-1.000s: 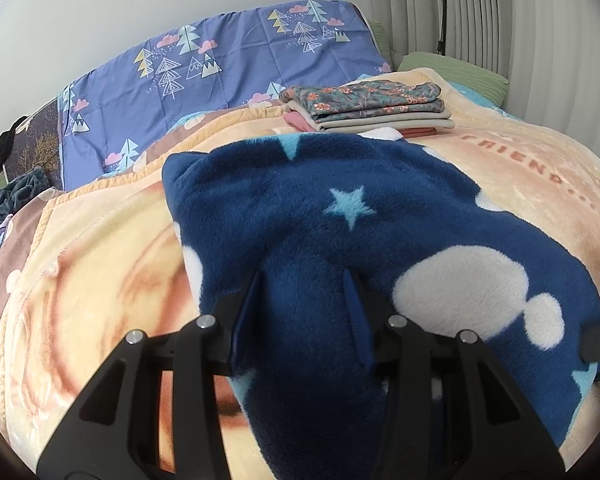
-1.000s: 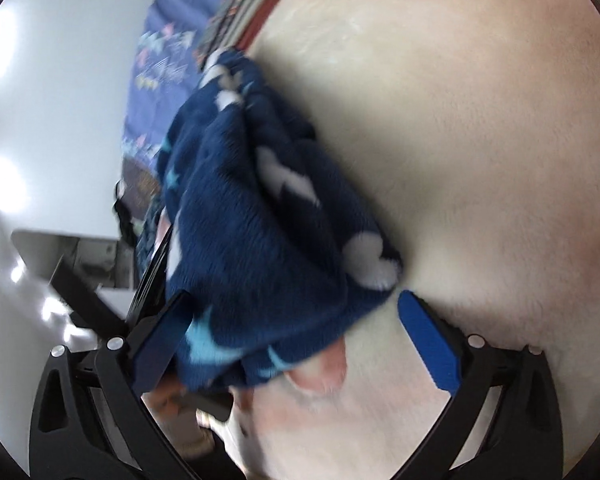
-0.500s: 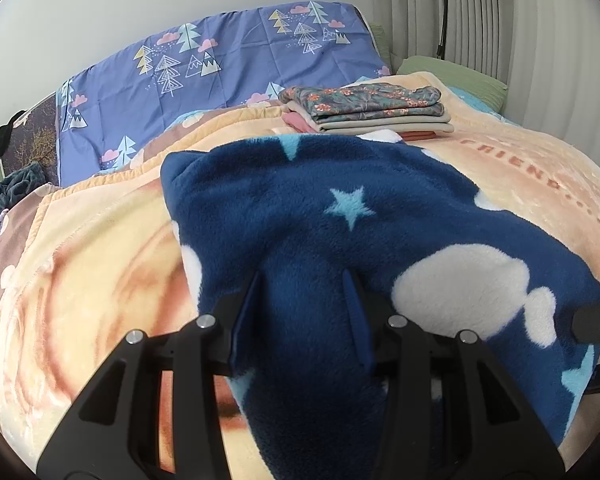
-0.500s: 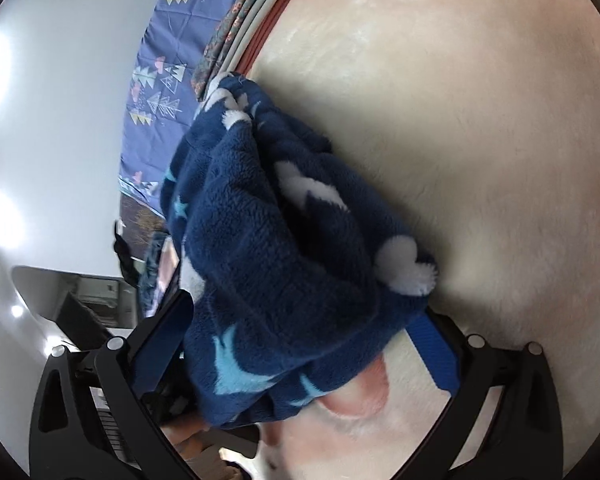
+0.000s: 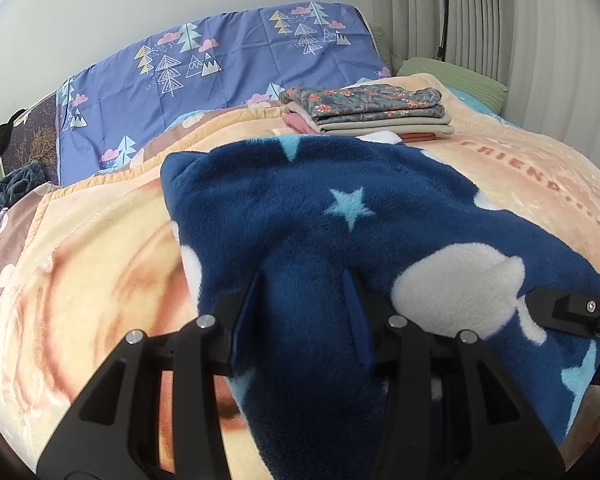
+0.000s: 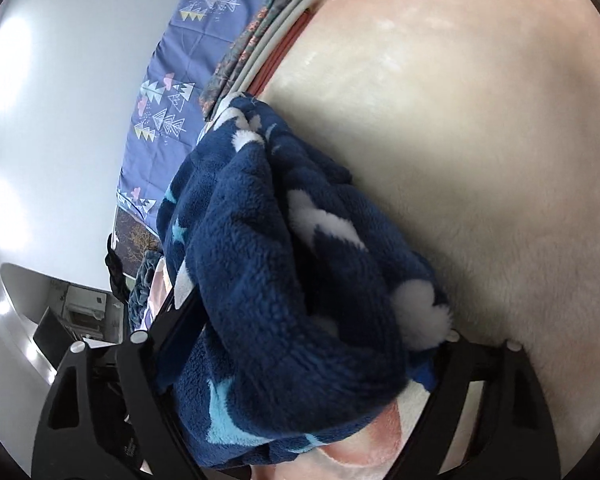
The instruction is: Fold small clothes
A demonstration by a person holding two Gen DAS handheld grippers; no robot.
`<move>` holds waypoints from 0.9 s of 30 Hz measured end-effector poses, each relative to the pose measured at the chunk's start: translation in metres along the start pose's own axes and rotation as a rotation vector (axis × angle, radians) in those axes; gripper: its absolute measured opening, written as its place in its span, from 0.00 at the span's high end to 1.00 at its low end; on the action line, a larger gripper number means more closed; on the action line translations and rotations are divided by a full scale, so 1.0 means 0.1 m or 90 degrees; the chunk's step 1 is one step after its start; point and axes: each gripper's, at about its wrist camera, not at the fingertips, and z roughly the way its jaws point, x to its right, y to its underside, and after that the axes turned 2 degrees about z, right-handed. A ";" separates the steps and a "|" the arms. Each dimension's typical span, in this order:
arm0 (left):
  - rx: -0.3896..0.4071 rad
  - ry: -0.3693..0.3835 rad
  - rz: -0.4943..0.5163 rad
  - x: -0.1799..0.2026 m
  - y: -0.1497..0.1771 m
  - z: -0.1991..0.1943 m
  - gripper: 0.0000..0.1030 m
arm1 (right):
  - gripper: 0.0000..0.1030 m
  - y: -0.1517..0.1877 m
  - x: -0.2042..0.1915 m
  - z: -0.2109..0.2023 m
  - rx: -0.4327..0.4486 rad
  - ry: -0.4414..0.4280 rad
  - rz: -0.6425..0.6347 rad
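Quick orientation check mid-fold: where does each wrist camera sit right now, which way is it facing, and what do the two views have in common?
Left wrist: sits behind the left hand-held gripper, looking down the bed toward the purple pillow and folded clothes stack; its fingers pinch the blue fleece garment.
Right wrist: sits behind the right hand-held gripper, tilted sideways over the blanket; its jaws are closing with the fleece bunched between them.
Shared: the fleece, the stack, the pillow, the blanket.

fleece garment (image 5: 340,216) | navy, pale stars and white clouds | bunched, on peach blanket
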 end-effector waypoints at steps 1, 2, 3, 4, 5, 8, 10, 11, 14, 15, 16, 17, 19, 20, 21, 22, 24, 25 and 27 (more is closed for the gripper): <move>0.001 0.000 0.000 0.01 0.01 0.00 0.59 | 0.17 -0.01 0.00 0.00 -0.004 0.000 0.004; 0.002 0.001 0.000 0.00 0.00 0.00 0.59 | 0.16 -0.01 -0.02 -0.02 -0.010 0.004 0.009; 0.002 0.001 -0.001 0.01 0.00 0.00 0.59 | 0.14 -0.01 -0.07 -0.04 -0.015 0.008 0.009; 0.001 0.003 -0.003 0.01 -0.01 0.01 0.59 | 0.10 0.00 -0.11 -0.05 -0.016 0.007 0.006; 0.001 0.003 -0.003 0.01 -0.01 0.01 0.59 | 0.03 0.00 -0.17 -0.06 -0.016 -0.009 -0.001; 0.003 0.000 0.001 0.03 0.00 0.01 0.59 | 0.01 -0.01 -0.24 -0.01 -0.011 -0.005 -0.004; 0.005 -0.002 0.002 0.04 0.00 0.00 0.59 | 0.01 -0.04 -0.21 0.11 -0.020 0.023 0.010; 0.005 -0.003 0.003 0.04 0.00 0.00 0.59 | 0.01 -0.06 -0.14 0.21 -0.031 0.028 0.023; 0.009 0.002 0.003 0.03 0.01 -0.02 0.58 | 0.12 -0.10 -0.05 0.27 -0.026 0.011 0.026; 0.010 0.006 0.001 0.02 0.01 -0.02 0.58 | 0.16 -0.09 -0.08 0.23 -0.018 0.004 0.007; 0.012 0.013 -0.004 0.00 0.00 -0.02 0.57 | 0.22 -0.08 -0.09 0.22 -0.016 0.002 -0.007; 0.014 0.024 -0.013 -0.03 0.00 -0.03 0.56 | 0.25 -0.09 -0.08 0.22 -0.016 -0.005 -0.018; 0.017 0.039 -0.027 -0.07 -0.02 -0.05 0.54 | 0.26 -0.10 -0.04 0.23 -0.024 -0.017 -0.018; 0.017 0.039 -0.030 -0.08 -0.02 -0.05 0.51 | 0.27 -0.11 -0.03 0.23 -0.027 -0.021 -0.021; 0.016 0.038 -0.031 -0.09 -0.02 -0.06 0.49 | 0.27 -0.11 -0.02 0.23 -0.028 -0.024 -0.023; 0.014 0.032 -0.031 -0.09 -0.03 -0.06 0.44 | 0.27 -0.12 -0.02 0.23 -0.028 -0.024 -0.025; 0.011 0.017 -0.033 -0.12 -0.02 -0.04 0.34 | 0.26 -0.12 -0.02 0.24 -0.028 -0.024 -0.028; 0.008 0.014 -0.040 -0.14 -0.02 -0.03 0.27 | 0.26 -0.13 -0.02 0.24 -0.029 -0.024 -0.029; 0.001 0.013 -0.060 -0.21 -0.01 -0.01 0.17 | 0.25 -0.14 -0.02 0.24 -0.034 -0.027 -0.035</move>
